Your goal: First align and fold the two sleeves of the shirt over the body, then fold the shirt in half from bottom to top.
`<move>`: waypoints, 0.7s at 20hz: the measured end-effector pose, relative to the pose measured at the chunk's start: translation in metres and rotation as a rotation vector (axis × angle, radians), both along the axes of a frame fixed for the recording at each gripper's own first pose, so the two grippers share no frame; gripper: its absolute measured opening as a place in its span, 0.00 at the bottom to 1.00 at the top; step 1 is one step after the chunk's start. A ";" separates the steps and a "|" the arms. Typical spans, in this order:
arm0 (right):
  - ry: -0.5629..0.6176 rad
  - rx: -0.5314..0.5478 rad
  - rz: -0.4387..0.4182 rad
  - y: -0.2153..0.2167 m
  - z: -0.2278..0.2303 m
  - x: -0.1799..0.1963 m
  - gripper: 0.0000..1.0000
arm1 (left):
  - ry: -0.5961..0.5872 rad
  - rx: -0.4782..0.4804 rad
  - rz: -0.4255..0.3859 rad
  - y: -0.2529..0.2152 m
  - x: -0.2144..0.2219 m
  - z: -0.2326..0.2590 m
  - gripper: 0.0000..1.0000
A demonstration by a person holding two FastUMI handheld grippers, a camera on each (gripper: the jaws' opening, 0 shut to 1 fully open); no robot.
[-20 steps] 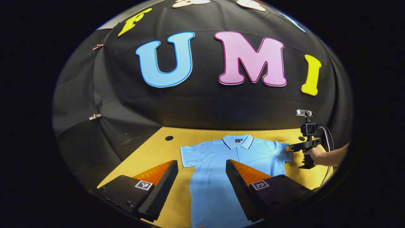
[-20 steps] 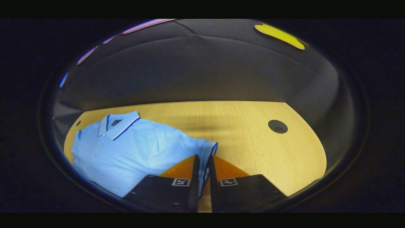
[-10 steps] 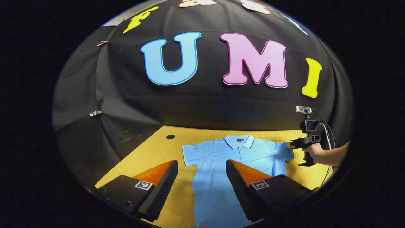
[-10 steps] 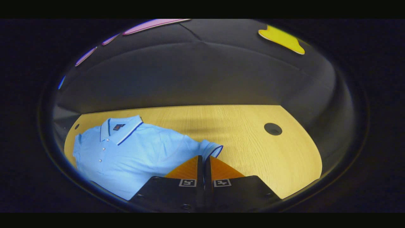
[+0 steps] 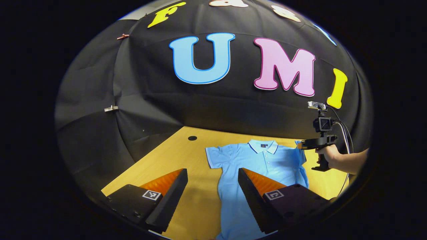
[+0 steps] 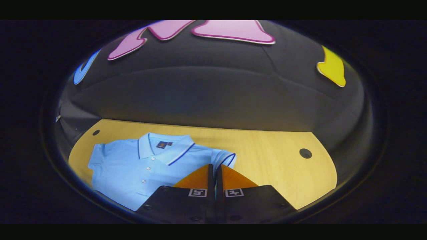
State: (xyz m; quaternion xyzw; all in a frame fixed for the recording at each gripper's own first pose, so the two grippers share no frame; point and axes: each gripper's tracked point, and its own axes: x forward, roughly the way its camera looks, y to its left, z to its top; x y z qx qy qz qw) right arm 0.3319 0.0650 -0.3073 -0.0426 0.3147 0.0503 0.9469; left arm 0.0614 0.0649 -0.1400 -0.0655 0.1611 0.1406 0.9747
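Note:
A light blue polo shirt (image 5: pixel 263 166) lies face up on the wooden table (image 5: pixel 186 166), collar toward the wall. In the right gripper view my right gripper (image 6: pixel 215 166) is shut on the cuff of the shirt's sleeve (image 6: pixel 225 159), which is lifted off the table. That gripper (image 5: pixel 302 145), held by a hand (image 5: pixel 328 155), also shows far right in the left gripper view, with the raised sleeve at its tip. My left gripper (image 5: pixel 213 180) hangs open above the table, near the shirt's lower body, its fingers wide apart and holding nothing. The other sleeve (image 5: pixel 215 156) lies flat.
Two round cable holes (image 5: pixel 192 138) (image 6: pixel 305 153) sit in the tabletop near its back corners. Bare wood (image 6: pixel 273 166) stretches to the right of the shirt in the right gripper view. The black cloth wall rises close behind the table.
The right gripper closed fully on the sleeve cuff and raised it off the table. The left gripper swung left, so the shirt now sits further right in its view.

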 end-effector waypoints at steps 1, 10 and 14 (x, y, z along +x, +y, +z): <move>0.009 -0.003 0.016 0.013 -0.004 -0.004 0.05 | -0.001 -0.001 0.005 0.005 -0.003 0.000 0.97; 0.127 0.099 0.140 0.109 -0.036 -0.040 0.11 | 0.007 -0.011 0.051 0.040 -0.022 -0.005 0.97; 0.101 0.100 0.177 0.118 -0.027 -0.048 0.51 | 0.006 -0.017 0.042 0.042 -0.019 -0.007 0.97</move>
